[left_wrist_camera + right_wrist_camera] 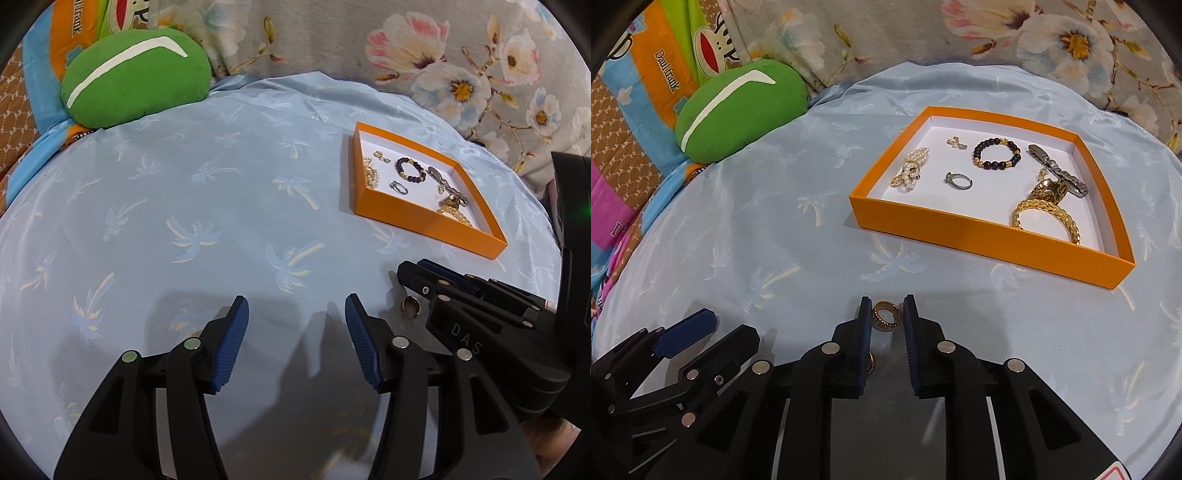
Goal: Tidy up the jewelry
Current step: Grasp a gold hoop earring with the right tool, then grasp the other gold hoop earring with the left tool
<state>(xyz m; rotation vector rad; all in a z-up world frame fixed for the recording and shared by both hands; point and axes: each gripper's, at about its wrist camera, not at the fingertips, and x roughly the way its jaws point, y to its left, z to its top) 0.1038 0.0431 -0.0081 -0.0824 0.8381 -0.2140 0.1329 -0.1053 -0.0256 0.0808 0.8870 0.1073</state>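
Your right tongs (886,314): black hinged arms, ribbed blue pads, jaws narrowly parted. A gold ring (885,316), a broad band with beaded edges, stands on edge between the pads; whether they press it cannot be told. A second small gold piece (870,363) shows just behind the left pad, seen only in the right wrist view.

Your left tongs (296,314): same build, jaws apart, nothing between them, over a pale blue satin sheet (184,206) printed with palm trees. Its view shows the ring only partly, to its right, behind the right tongs.

Ahead and to the right of both tongs: a shallow orange box (960,236), white inside, square. Contents, clearest from the right wrist: a pearl cluster (910,171), a small gold charm (956,143), a dark beaded bracelet (996,153) with gold spacers, a silver ring (959,181), a steel link strap (1058,171), and a woven gold bangle (1047,218).

Far left of the tongs: a green plush cushion (136,77).
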